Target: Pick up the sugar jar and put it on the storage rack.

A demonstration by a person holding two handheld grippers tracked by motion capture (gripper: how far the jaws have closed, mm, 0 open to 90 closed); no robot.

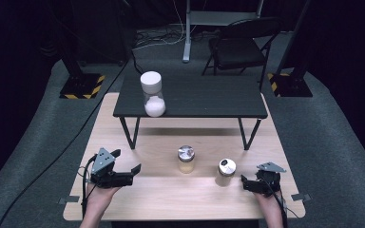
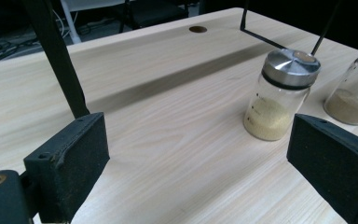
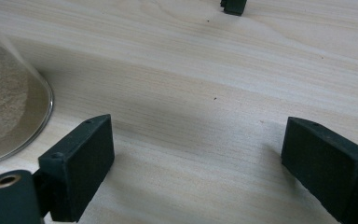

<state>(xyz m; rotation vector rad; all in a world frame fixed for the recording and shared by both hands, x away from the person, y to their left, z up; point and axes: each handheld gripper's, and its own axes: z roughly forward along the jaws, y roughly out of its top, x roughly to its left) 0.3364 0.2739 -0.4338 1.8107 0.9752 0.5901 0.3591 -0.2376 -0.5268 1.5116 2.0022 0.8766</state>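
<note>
Two small glass jars of tan powder stand on the light wooden table (image 1: pixel 171 194): one with a silver lid (image 1: pixel 186 159) (image 2: pixel 282 95) near the middle, and one (image 1: pixel 226 172) (image 2: pixel 354 93) to its right. My left gripper (image 1: pixel 126 161) (image 2: pixel 198 158) lies low at the table's front left, pointing toward the middle jar, open, with bare wood between its jaws. My right gripper (image 1: pixel 244 183) (image 3: pixel 198 163) rests at the front right, open with nothing between its pads. The right jar's base (image 3: pixel 4 107) sits just beside its left jaw.
A low black side table (image 1: pixel 190 97) stands across the back of the wooden top, carrying a taller jar with a white lid and white powder (image 1: pixel 152 93). Its thin black legs (image 2: pixel 56 56) come down onto the wood. A folding chair (image 1: pixel 240 45) stands behind.
</note>
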